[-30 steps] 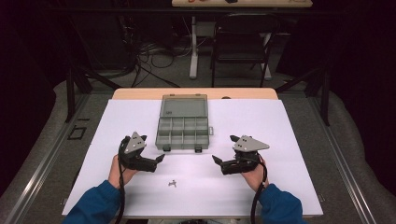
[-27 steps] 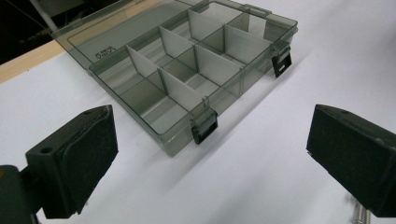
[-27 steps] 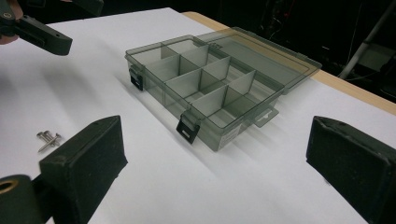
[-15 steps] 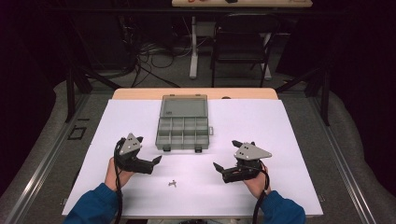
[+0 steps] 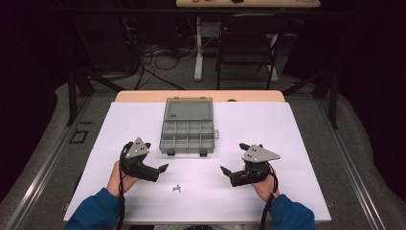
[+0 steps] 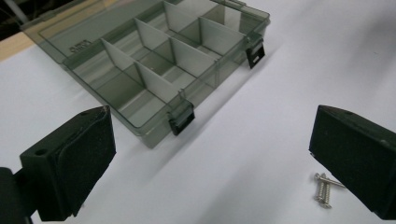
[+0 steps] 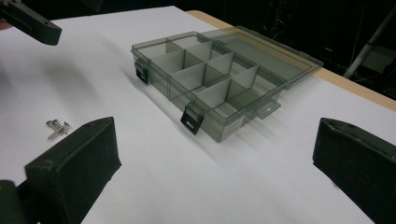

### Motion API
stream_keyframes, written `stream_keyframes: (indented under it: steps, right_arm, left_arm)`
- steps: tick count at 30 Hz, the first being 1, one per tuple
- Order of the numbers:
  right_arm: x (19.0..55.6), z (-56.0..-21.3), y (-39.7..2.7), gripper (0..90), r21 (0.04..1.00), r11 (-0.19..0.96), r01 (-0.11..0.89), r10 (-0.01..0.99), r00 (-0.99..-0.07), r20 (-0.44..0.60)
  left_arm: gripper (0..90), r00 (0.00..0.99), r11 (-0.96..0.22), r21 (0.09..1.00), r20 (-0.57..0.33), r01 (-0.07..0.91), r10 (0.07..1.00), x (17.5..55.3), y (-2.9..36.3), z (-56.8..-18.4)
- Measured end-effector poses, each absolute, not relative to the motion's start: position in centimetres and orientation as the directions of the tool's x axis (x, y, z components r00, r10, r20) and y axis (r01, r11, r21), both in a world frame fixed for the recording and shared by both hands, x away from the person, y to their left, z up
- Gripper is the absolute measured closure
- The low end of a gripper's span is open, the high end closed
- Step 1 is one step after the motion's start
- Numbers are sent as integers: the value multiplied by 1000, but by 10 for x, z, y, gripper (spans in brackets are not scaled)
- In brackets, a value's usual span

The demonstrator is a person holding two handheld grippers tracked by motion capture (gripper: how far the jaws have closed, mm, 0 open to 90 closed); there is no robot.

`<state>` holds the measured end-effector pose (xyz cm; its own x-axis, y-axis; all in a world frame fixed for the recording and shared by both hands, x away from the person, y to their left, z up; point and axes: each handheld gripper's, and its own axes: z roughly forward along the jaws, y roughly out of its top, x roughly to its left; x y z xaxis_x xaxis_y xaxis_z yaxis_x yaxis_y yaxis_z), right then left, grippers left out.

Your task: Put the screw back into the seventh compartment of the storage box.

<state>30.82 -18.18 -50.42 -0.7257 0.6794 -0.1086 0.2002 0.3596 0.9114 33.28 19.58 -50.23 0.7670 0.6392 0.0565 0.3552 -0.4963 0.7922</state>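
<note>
A smoky clear compartment box (image 5: 187,137) (image 6: 159,70) (image 7: 217,86) lies open in the middle of the white sheet, its lid (image 5: 188,109) folded back flat and its cells empty. A few small silver screws (image 5: 177,189) (image 6: 324,188) (image 7: 57,129) lie in front of it. My left gripper (image 5: 162,169) (image 6: 210,158) hovers open left of the screws, nothing between its jaws. My right gripper (image 5: 226,171) (image 7: 215,172) is open to the right of them, also holding nothing. In the right gripper view a jaw of the left gripper (image 7: 30,23) shows at the top left.
The white sheet (image 5: 297,143) covers a wooden table (image 5: 143,96). Beyond its far edge stand a black chair (image 5: 246,50), a table leg and loose cables on the floor. Dark frame bars run along both sides.
Both grippers have drawn back toward the table's near edge, away from the box. Box and screws have stayed put.
</note>
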Motion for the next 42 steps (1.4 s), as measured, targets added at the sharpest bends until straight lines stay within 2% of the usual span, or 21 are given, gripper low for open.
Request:
stream_keyframes:
  steps: [7,13,28,40,42]
  right_arm:
    - [304,-503,-181,0,913,368,178,669,-733,-127]
    - [305,-504,-183,0,910,375,178,662,-739,-128]
    - [305,-505,-178,0,903,391,179,639,-759,-126]
    - [307,-506,-175,0,898,400,185,631,-766,-123]
    - [307,-506,-176,0,898,401,183,631,-766,-125]
  left_arm:
    - [4,771,-538,750,60,384,634,334,186,-499]
    - [5,802,-595,700,53,395,595,335,173,-501]
    - [2,875,-712,606,51,356,481,326,155,-509]
    - [174,914,-762,569,44,309,404,320,146,-518]
    - [236,916,-767,564,47,304,398,319,145,-519]
